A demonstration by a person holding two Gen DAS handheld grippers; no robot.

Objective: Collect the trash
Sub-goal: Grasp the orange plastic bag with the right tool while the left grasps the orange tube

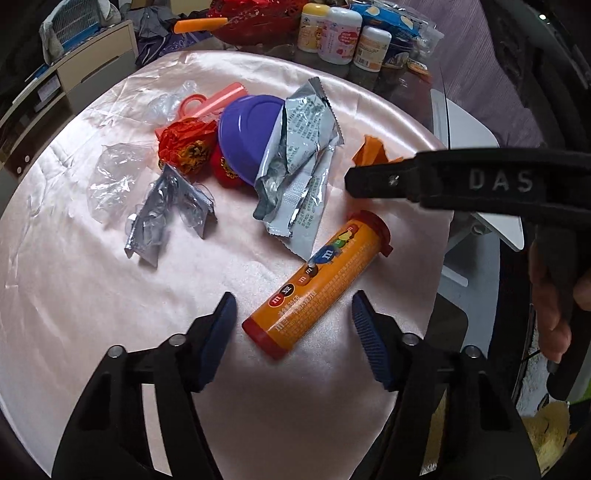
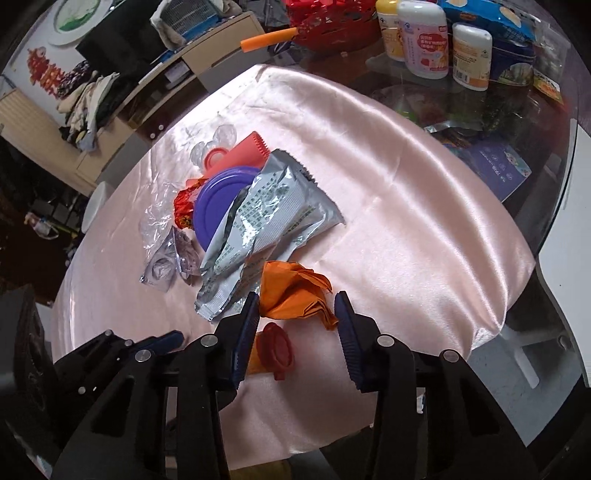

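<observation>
Orange tube (image 1: 317,284) with red caps lies on the pink cloth (image 1: 110,295), its near end between the left gripper's (image 1: 293,321) blue pads, which stand apart from it on either side: jaws open, nothing held. The right gripper (image 2: 295,317) straddles a crumpled orange paper (image 2: 295,291); its left pad touches the paper's edge and its right pad sits just beside it, so no firm grip shows. Beyond lie a torn silver packet (image 1: 299,166), a small foil wrapper (image 1: 166,214), clear plastic (image 1: 114,177), a purple lid (image 1: 247,136), red foil (image 1: 184,147) and a pink clip (image 1: 218,99). Farthest, white bottles (image 1: 343,33) stand on the glass table (image 2: 424,96).
</observation>
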